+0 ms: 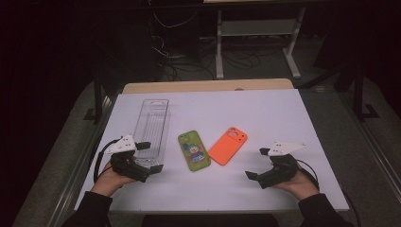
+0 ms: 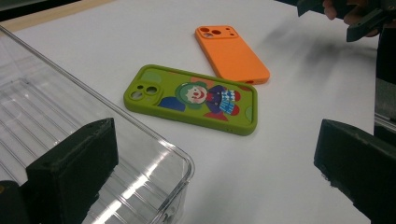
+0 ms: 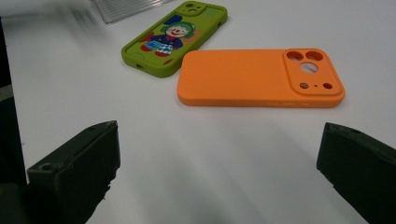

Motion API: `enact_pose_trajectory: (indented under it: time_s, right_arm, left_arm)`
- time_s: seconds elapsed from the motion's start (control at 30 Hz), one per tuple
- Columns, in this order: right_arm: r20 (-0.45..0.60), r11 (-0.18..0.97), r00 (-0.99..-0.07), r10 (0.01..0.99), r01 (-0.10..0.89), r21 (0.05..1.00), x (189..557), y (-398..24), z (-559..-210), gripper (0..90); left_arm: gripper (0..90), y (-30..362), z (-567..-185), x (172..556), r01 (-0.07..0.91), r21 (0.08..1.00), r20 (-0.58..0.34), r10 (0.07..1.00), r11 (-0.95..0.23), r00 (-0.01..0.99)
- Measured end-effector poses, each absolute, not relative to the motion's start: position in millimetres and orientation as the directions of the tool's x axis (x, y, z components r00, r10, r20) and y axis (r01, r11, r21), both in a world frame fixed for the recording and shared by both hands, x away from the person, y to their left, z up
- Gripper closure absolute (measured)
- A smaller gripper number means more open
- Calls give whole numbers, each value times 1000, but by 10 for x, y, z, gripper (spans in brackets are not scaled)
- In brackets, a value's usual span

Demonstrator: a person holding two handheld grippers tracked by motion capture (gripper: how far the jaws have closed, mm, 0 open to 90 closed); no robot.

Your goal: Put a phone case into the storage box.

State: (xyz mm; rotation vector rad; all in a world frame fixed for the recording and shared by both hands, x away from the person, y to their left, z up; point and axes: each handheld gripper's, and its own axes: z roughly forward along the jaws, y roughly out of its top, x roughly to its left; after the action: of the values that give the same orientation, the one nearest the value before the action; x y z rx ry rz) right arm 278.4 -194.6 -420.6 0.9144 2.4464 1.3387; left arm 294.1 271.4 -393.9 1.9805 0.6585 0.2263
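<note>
Phone cases are seen lying flat near the middle of the white table (image 1: pixel 283 109), untouched by either tool. Left gripper (image 1: pixel 150 156) is held at the near left corner area, jaws spread wide, nothing gripped; in the left gripper view one jaw is seen over the near end of the clear plastic tray (image 2: pixel 70 140), though contact cannot be told. Right gripper (image 1: pixel 257 163) is held toward the near right edge, jaws also spread wide and empty, hovering over bare table in the right gripper view.

Green case (image 1: pixel 194 150), printed with a clown figure, is placed just right of the tray and ahead of the left gripper, camera end toward the far edge. Orange case (image 1: pixel 228 145) is laid just beside the green one, on its right, tilted, apart from it by a narrow gap; it is found ahead and to the left of the right gripper, with nothing between them.

Tray is stretched lengthwise from the near left toward the far left corner, empty. Beyond the far edge a wooden strip (image 1: pixel 208 85) is seen, then dark floor with cables (image 1: pixel 175 52) and a white frame (image 1: pixel 257 28).
</note>
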Motion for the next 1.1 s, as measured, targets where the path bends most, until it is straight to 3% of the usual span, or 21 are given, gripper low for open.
enact_pose_trajectory:
  time_s: [0.8, 1.1]
  right_arm:
    - [144, 372, -766, 626, 456, 808, 2820, -1974, -4208, 0]
    - [146, 362, -764, 629, 453, 814, 2817, -1984, -4199, 0]
  left_arm:
    - [1, 2295, -3798, 3167, 374, 866, -177, 496, -331, 850]
    - [56, 2137, -3721, 3223, 362, 869, -173, 479, -337, 861]
